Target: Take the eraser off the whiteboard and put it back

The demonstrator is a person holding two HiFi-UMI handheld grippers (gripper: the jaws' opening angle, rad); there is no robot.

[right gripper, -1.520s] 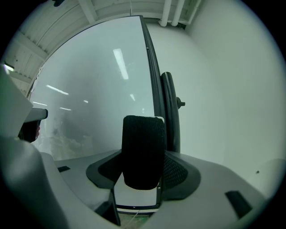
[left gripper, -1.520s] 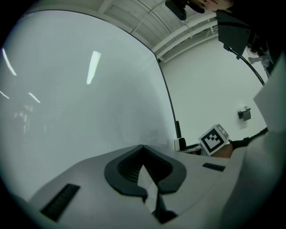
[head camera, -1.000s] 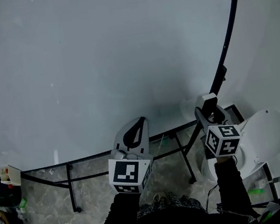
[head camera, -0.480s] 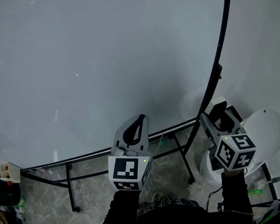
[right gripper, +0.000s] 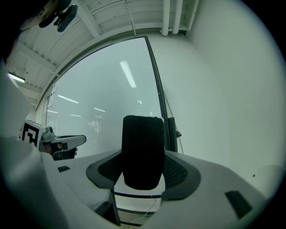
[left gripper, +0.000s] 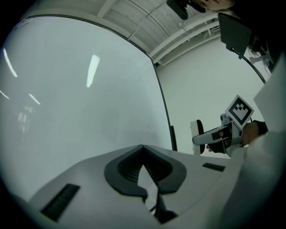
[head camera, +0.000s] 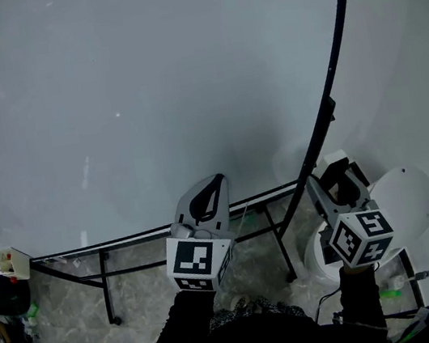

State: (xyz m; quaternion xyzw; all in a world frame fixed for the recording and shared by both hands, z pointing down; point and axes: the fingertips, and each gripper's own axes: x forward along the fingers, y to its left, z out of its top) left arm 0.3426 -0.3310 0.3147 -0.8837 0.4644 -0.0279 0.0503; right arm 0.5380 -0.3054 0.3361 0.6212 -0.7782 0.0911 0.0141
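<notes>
The eraser point(right gripper: 143, 134), a white block with a black felt face, stands upright between the jaws of my right gripper point(right gripper: 144, 166), which is shut on it. In the head view the right gripper point(head camera: 336, 178) holds the eraser point(head camera: 335, 163) just off the right black edge of the whiteboard point(head camera: 144, 97), apart from its surface. My left gripper point(head camera: 217, 182) points level at the board's lower part, its tips together and nothing between them. The left gripper view shows the left gripper point(left gripper: 143, 147) before the board, and the eraser point(left gripper: 197, 136) at the right.
The board's black stand legs point(head camera: 281, 245) rise from a marbled floor point(head camera: 136, 287). A white round object point(head camera: 409, 210) sits below the right gripper by the white wall point(head camera: 415, 49). Small clutter point(head camera: 4, 282) lies at the far left.
The right gripper with the eraser has drawn to the right and off the board's right edge. The left gripper has stayed where it was.
</notes>
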